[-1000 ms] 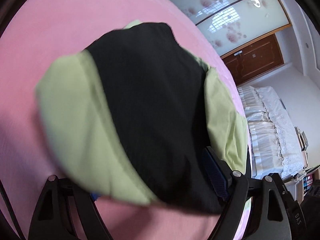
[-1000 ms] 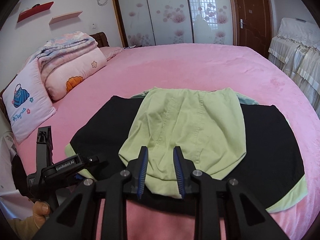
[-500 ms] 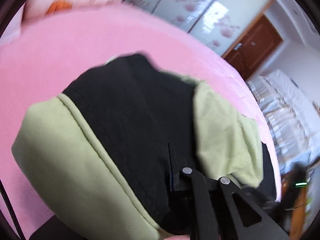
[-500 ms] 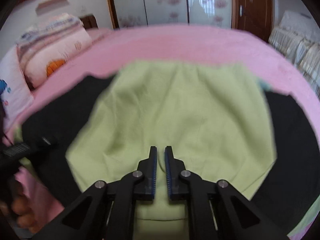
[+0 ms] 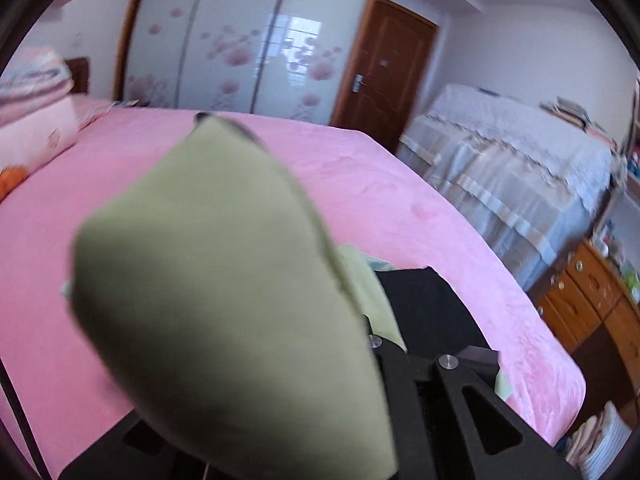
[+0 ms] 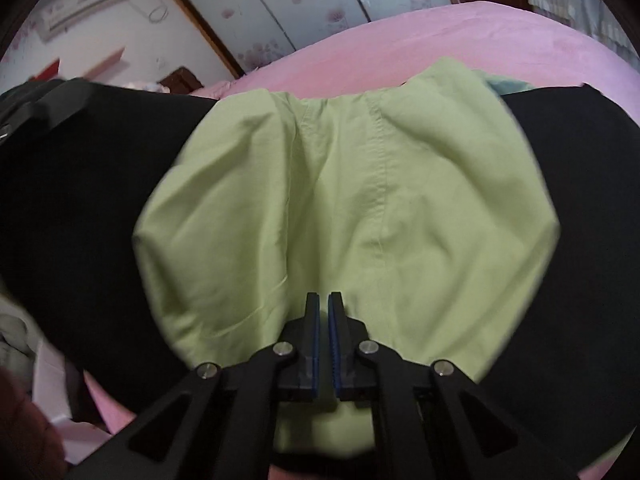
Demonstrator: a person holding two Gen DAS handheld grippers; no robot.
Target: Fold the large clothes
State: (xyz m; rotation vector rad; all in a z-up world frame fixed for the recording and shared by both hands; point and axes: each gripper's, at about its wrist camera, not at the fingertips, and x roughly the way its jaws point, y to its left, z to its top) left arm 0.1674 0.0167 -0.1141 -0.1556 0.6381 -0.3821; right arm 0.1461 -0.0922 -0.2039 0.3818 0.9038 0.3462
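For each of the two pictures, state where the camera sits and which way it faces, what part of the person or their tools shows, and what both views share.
Left wrist: rides the left tool, facing across the pink bed toward wardrobe and door; lifted green cloth covers its fingers.
Right wrist: rides the right tool, tilted down at the garment; its fingers pinch the green panel; the person's hand shows at lower left.
Shared: bed, garment, wardrobe.
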